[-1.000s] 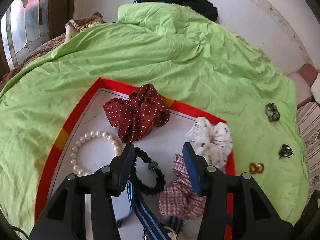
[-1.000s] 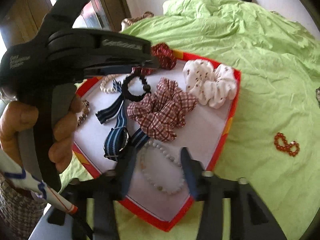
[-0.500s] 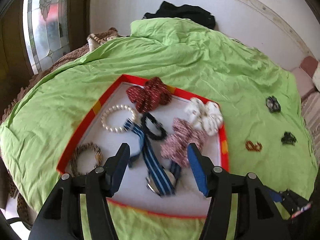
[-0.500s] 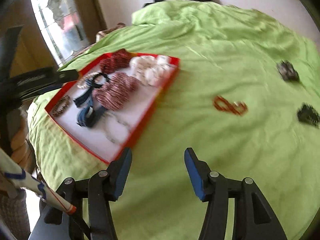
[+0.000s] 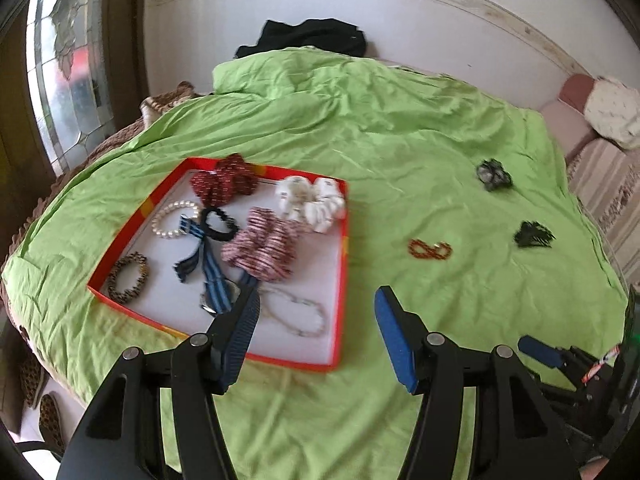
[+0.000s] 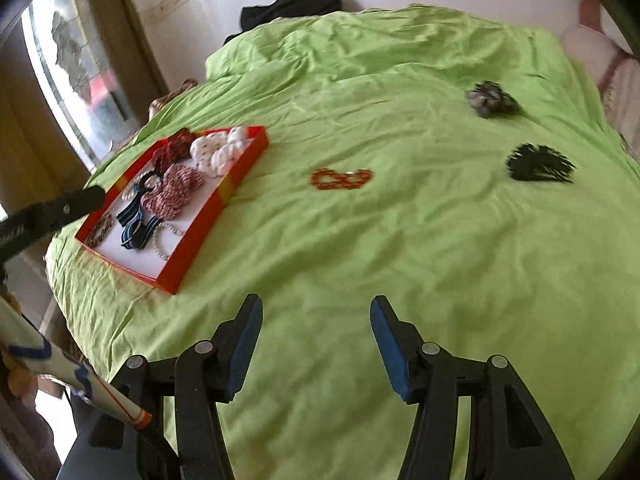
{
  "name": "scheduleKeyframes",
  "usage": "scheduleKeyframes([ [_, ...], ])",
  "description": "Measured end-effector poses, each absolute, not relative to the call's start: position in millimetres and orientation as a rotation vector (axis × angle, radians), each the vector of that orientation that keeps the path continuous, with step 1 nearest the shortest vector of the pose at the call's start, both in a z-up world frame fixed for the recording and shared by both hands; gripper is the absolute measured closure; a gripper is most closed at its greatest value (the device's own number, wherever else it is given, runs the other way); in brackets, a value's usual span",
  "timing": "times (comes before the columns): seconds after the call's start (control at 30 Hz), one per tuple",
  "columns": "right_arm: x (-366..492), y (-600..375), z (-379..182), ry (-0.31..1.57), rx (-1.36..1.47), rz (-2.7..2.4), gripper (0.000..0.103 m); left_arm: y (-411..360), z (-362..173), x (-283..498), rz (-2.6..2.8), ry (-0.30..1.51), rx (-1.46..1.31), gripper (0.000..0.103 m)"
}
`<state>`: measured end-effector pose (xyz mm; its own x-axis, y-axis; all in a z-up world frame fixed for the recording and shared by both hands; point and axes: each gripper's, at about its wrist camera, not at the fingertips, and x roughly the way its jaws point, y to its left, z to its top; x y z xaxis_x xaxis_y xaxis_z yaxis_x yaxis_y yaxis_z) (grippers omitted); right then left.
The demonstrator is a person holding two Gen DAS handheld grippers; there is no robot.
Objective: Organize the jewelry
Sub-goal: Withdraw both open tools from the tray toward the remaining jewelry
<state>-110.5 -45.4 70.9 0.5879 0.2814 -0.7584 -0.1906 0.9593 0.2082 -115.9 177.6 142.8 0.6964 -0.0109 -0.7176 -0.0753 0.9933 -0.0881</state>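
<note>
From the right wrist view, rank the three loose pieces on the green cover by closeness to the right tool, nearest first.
1. Orange bead bracelet, straight ahead of the right tool, beside the red tray.
2. Black hair claw, ahead to the right.
3. Grey scrunchie, farthest, right and toward the wall.

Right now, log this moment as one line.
left gripper: open, empty | right gripper: open, empty | tray: part filled | orange bracelet, two dark hair pieces on green sheet: outside tray
</note>
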Motion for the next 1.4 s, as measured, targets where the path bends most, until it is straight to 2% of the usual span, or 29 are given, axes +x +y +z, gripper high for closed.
scheduleKeyframes([
  [0.33,-137,-107,78,0.833,0.104,0.161,0.039,114,146,-130,0.006,0.812,-0.027,0.044],
  [0.67,-143,-169,74,0.83,0.172,0.051,0.038,50,141,-137,0.003,0.784,0.19,0.044],
  [1.27,-121,-208,54,0.876,0.169,-0.027,0.034,49,100,-94,-0.015,0.908,0.196,0.044],
  [1.4,-117,-207,50,0.877,0.162,-0.018,0.034,68,100,-70,0.024,0.873,0.189,0.044],
])
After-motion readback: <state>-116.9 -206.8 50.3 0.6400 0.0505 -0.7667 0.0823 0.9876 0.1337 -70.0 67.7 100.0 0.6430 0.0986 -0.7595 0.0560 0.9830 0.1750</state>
